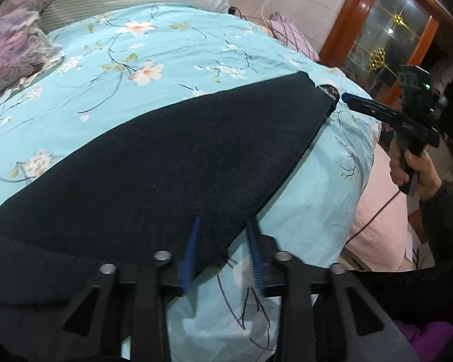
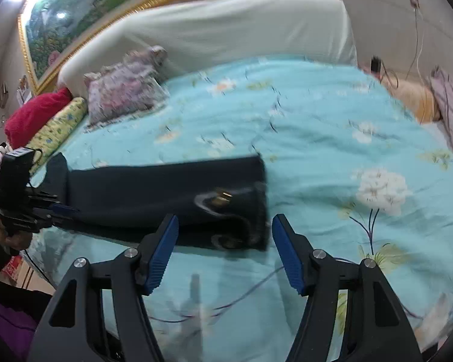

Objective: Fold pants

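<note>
Dark navy pants (image 1: pixel 154 163) lie folded lengthwise on a light blue floral bedspread (image 1: pixel 111 48). My left gripper (image 1: pixel 223 226) has its blue pads around the pants' near edge, with fabric between them. In the right wrist view the pants (image 2: pixel 154 193) stretch left to right, the waistband with a metal button (image 2: pixel 223 199) at the right end. My right gripper (image 2: pixel 225 232) is open and empty, just short of the waistband. It also shows in the left wrist view (image 1: pixel 347 99) by the far end of the pants. The left gripper (image 2: pixel 66 209) shows at the pants' left end.
A floral pillow (image 2: pixel 123 90), a yellow bolster (image 2: pixel 57 129) and a red cushion (image 2: pixel 33 117) lie at the head of the bed by a white headboard (image 2: pixel 226 30). A checked pillow (image 2: pixel 450 108) sits at the right. A pink blanket (image 1: pixel 380 211) hangs off the bed edge.
</note>
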